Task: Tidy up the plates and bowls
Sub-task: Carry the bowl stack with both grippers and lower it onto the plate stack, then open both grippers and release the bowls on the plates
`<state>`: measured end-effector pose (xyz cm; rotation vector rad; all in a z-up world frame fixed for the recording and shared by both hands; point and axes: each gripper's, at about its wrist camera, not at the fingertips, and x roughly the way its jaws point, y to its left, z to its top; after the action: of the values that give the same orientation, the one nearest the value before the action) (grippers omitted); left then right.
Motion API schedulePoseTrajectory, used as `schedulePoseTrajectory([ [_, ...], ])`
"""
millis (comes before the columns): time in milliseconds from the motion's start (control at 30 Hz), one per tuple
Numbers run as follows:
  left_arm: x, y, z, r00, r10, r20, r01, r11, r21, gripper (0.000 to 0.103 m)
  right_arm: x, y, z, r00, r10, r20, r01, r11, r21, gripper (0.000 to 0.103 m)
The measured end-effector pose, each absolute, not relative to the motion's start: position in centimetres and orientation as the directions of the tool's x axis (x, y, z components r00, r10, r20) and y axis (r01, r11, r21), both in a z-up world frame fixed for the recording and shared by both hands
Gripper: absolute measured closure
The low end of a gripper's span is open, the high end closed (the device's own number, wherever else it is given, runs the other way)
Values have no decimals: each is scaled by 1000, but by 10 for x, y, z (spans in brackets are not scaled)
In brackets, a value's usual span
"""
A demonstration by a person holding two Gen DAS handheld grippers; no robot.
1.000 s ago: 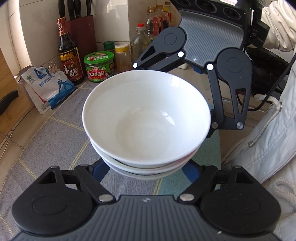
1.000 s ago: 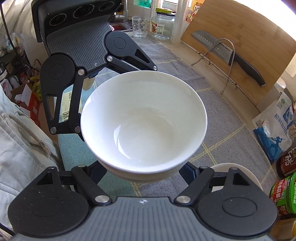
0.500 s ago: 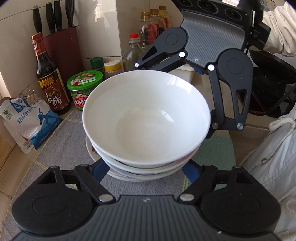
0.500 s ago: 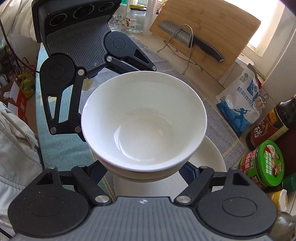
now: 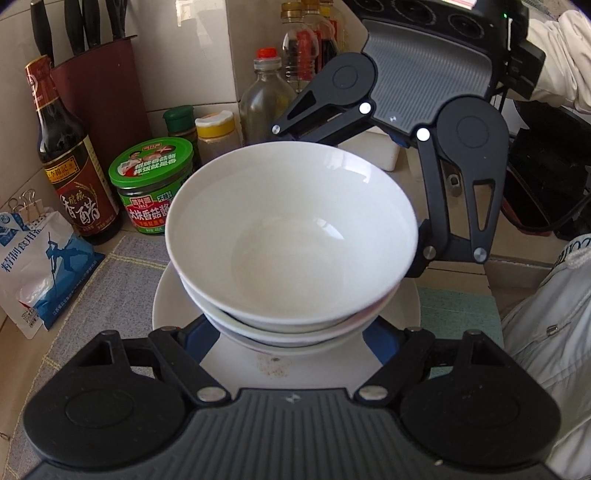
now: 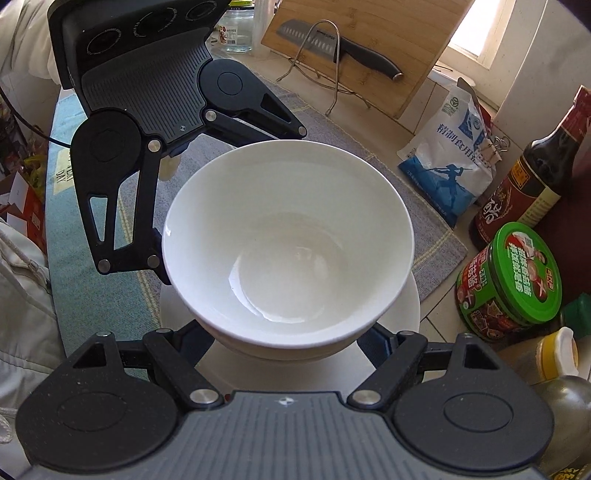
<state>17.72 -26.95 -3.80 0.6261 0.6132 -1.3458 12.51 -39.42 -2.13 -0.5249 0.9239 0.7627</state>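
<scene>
Left gripper (image 5: 291, 332): fingers spread wide, clasping opposite sides of the bowl stack (image 5: 291, 243) low down, near side. Right gripper (image 6: 291, 336): same wide spread, gripping the stack from the opposite side, facing the left one. Both grippers level, tilted slightly downward.

A kitchen counter (image 6: 448, 317) of pale tiles carries a grey woven mat (image 5: 110, 266) with thin yellow lines, and a white tiled wall (image 5: 192, 48) rises behind it. Against that wall stand a dark red knife block (image 5: 99, 81), a vinegar bottle (image 5: 70, 162), a green-lidded jar (image 5: 153, 184), a salt bag (image 5: 33, 266) and several bottles (image 5: 266, 99). Daylight enters through a window (image 6: 476, 29) beside a wooden cutting board (image 6: 369, 40), against which a knife (image 6: 340, 42) rests on a wire rack (image 6: 325, 62).
</scene>
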Motion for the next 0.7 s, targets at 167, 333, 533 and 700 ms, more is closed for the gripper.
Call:
schedulePoseTrajectory([
  [167,182,-273,-40,123,-673,-729,992,114,63,20,129,-397,-25,378,354,-856,-766,639,-74,17],
  [333,184,-274,-40,119,-672,-731,992,115,55,20,132,-399,-27,375,356,-856,-759,649,-63,17],
  [533,183,-272,-41,126,-681,-721,991,114,66,20,130,-397,-28,390,345,-854,-747,661,-74,15],
  [700,179,-269,-41,140,-684,-716,990,117,82,6,128,-398,-25,404,363,-840,-740,670,-67,0],
])
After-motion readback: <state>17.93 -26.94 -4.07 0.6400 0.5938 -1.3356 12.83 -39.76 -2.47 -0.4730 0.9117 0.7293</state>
